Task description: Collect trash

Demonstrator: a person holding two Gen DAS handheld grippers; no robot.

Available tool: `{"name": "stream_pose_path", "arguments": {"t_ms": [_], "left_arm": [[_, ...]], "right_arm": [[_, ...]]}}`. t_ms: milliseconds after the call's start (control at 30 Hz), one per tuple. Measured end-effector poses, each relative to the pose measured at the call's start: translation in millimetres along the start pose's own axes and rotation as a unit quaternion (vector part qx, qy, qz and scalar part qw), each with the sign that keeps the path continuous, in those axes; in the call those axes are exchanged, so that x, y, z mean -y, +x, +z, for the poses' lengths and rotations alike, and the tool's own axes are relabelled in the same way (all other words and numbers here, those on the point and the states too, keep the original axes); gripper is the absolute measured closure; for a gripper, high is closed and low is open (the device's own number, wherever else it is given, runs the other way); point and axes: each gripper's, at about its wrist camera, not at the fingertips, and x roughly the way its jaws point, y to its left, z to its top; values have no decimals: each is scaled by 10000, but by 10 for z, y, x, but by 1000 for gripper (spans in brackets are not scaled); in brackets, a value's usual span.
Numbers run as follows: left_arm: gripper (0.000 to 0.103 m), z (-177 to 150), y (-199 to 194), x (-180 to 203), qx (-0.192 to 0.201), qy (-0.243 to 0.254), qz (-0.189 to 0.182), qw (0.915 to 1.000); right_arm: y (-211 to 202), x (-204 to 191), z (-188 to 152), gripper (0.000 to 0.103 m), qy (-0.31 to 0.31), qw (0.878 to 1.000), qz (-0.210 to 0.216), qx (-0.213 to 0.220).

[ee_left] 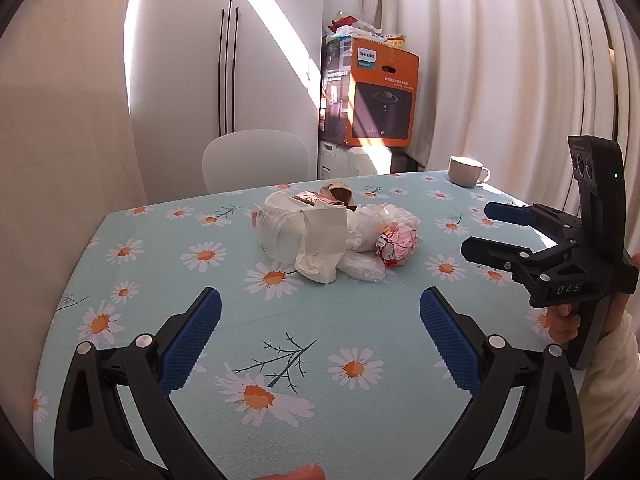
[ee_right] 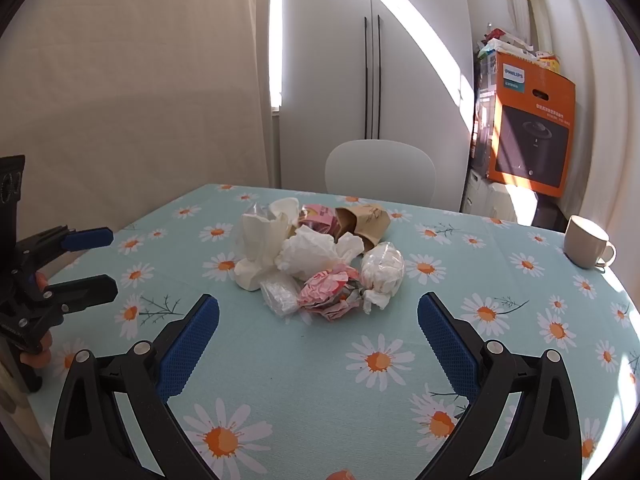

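Room: pale curtains and a white cupboard fill the top of both frames; a white chair back [ee_right: 380, 172] sits behind the table's far edge, an orange cardboard box [ee_right: 530, 136] at upper right.
Surface: your table wears a light-blue daisy-print tablecloth [ee_right: 320, 380], bare across the whole lower half of each view.
Left gripper [ee_left: 320, 328]: your jaws stand wide apart, nothing between them, low over the cloth and aimed at the heap; in the right wrist view it shows at the left edge.
Trash: the pile of crumpled white tissues, clear plastic bags and wrappers [ee_right: 316, 264] lies just above frame centre, bunched together, probably so either hand can reach it.
Nearest pieces: a crumpled pink-and-white wrapper [ee_right: 330, 294] and a clear bag touch at the pile's near side; a brown paper cup [ee_right: 362, 222] lies tipped over at the back.
Right gripper [ee_right: 318, 330]: also spread wide and empty, pointing at the pile.
Right side: a cream ceramic mug [ee_right: 588, 246] stands well apart from the trash, near the sunlit table edge; mind it when you sweep.
Room to move: open cloth on every side of the pile; no bin is in view.
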Motion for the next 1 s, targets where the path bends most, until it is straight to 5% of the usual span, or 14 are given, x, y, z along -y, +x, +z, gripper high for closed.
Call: {"name": "stream_pose_path", "arguments": {"t_ms": [733, 1000], "left_arm": [[6, 7, -89, 51, 166, 159, -2, 9997], [6, 6, -165, 123, 383, 317, 291, 9983]], "right_arm": [[-2, 3, -7, 7, 6, 10000, -15, -4], [79, -1, -6, 7, -7, 9998, 11, -201]]}}
